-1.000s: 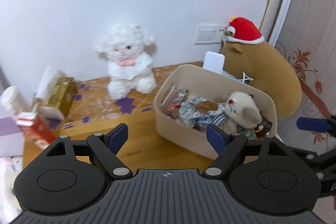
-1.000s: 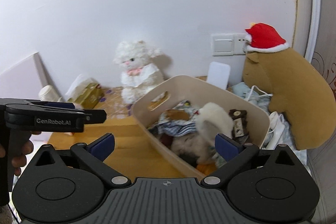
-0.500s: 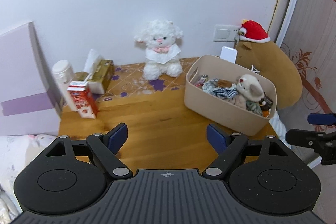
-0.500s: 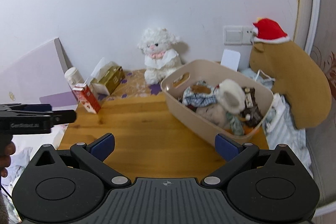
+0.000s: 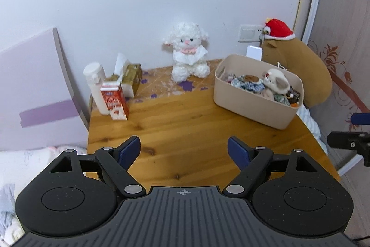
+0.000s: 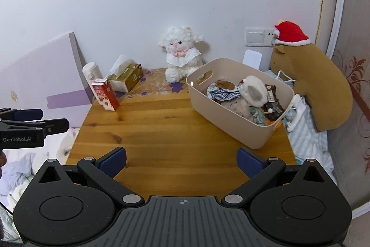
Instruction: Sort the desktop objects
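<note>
Hovering over the near edge of the table (image 5: 185, 131), the left gripper (image 5: 183, 148) and right gripper (image 6: 181, 160) both gape empty. Farther back, right, the beige bin (image 6: 233, 122) holds small toys; a white lamb plush (image 5: 188, 51) sits against the wall.

Both wrist views pulled back, facing wall; share table (image 5: 185, 129)

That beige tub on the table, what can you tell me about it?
The beige tub looks like smooth plastic, rectangular with rounded corners and a slot handle in its end wall. It sits upright on the wooden table, angled, near the right edge. It is full of soft toys and checked cloth.
</note>
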`<state>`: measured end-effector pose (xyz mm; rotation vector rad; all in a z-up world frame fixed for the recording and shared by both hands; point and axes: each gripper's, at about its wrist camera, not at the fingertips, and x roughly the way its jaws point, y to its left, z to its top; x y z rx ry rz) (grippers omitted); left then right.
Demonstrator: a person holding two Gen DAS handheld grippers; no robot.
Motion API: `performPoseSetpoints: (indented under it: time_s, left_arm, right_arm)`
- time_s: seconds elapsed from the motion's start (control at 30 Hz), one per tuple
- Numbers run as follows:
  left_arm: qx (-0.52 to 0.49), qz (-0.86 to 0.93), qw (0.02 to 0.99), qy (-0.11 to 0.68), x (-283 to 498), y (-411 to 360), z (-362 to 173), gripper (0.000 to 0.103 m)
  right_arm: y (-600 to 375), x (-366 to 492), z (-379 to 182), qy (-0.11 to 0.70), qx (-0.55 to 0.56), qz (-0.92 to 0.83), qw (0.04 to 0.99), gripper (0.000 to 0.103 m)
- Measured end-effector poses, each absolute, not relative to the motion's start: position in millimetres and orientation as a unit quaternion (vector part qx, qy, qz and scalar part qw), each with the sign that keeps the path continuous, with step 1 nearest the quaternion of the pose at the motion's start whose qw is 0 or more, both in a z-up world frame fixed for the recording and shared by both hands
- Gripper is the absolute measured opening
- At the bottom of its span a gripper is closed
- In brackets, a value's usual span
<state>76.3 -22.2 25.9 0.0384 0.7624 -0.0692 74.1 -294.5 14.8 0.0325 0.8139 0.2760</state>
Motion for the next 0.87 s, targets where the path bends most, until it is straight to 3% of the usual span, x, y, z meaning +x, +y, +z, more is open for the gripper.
performPoseSetpoints:
  time_s: [0.87]
  left_arm:
    - [0.002, -0.047, 0.922, 0.385, 47.2, -21.9, 28.1, 0.084]
  right_arm:
    - [-301.5, 36.1, 20.7, 0.407, -0.004, 0.121, 0.905, 0.103]
